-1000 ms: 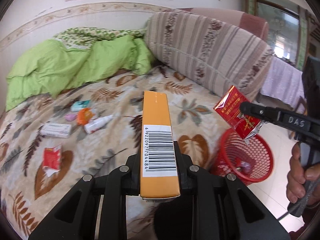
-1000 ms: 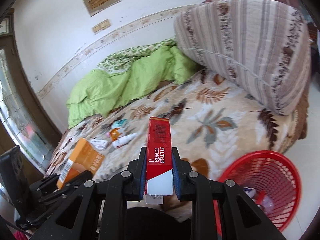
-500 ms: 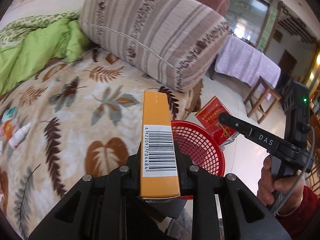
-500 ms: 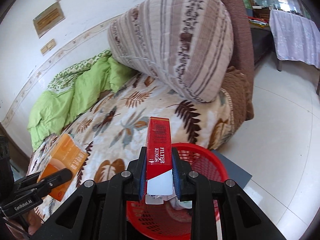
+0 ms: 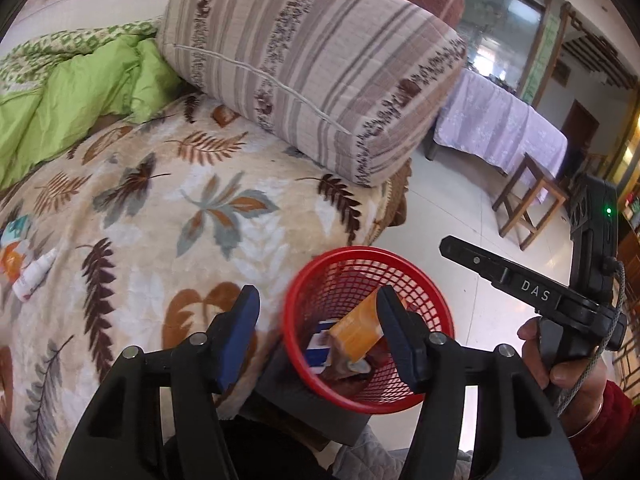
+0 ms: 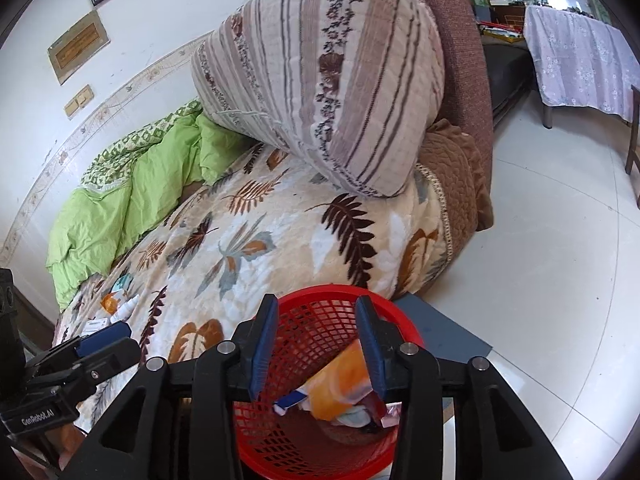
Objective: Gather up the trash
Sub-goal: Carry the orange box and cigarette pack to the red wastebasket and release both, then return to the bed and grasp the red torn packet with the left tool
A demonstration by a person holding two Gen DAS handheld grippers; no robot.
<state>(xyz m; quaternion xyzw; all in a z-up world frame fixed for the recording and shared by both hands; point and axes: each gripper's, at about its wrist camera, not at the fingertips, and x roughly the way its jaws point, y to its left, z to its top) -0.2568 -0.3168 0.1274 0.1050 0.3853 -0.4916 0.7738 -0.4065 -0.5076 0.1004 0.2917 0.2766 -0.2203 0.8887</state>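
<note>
A red mesh basket (image 5: pixel 416 276) stands on the floor beside the bed; it also shows in the right wrist view (image 6: pixel 320 300). An orange box (image 5: pixel 356 330) lies tilted inside it among other trash; it shows blurred in the right wrist view (image 6: pixel 340 380). My left gripper (image 5: pixel 320 328) is open and empty above the basket's near rim. My right gripper (image 6: pixel 316 344) is open and empty right over the basket. The right gripper also shows at the right of the left wrist view (image 5: pixel 520 284).
Small trash items (image 5: pixel 28 268) lie on the leaf-patterned blanket (image 5: pixel 160 216) at far left; they show in the right wrist view (image 6: pixel 120 308). A striped pillow (image 5: pixel 312 64), green quilt (image 5: pixel 68 92), wooden stool (image 5: pixel 528 200) and covered table (image 5: pixel 500 128) stand around.
Both grippers have opened over the basket. The orange box has dropped from the left gripper and the red cigarette pack from the right one into the basket.
</note>
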